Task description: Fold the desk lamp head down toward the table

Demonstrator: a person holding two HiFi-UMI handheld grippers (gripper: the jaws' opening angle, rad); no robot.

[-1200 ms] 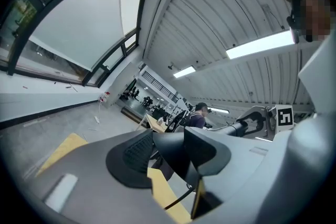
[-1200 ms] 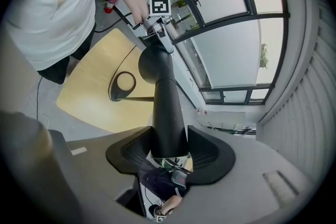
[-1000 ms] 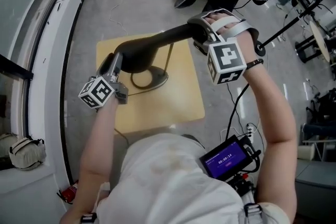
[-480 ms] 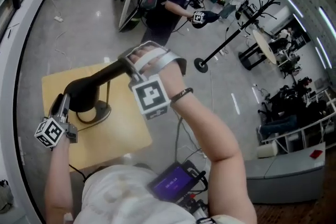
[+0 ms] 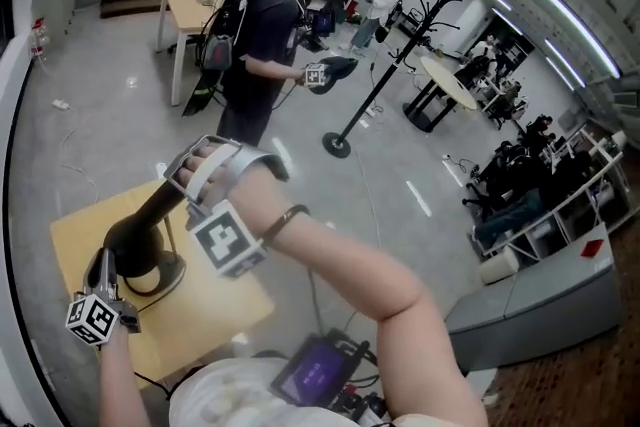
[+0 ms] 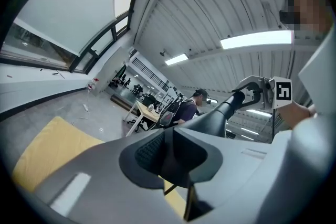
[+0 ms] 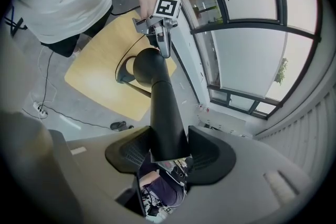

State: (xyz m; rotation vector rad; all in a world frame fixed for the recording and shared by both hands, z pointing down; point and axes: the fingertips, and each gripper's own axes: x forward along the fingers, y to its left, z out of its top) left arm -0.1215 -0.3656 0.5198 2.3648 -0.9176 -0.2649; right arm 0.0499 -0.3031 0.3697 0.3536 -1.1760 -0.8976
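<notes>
Standing over the yellow worktop (image 5: 72,235), the person has a claw on each end of the black lamp head (image 7: 161,97). The right claw (image 7: 169,150) is clamped on the head's narrow outer end, high above the worktop, with both pads pressed against its sides. The left claw (image 6: 169,157) sits lower, nearer the worktop. It looks closed on the rounded lamp joint (image 7: 149,64), where the head meets the stem. Its own view is dark and crowded there, so I take that grip as likely rather than certain. From the joint the head slants upward, away from the worktop, so it is not folded down. The lamp base (image 7: 118,73), a dark ring, rests on the worktop roughly at its middle. Beyond the worktop, out on the grey floor, another person (image 5: 262,35) stands near a black coat stand (image 5: 384,75).
</notes>
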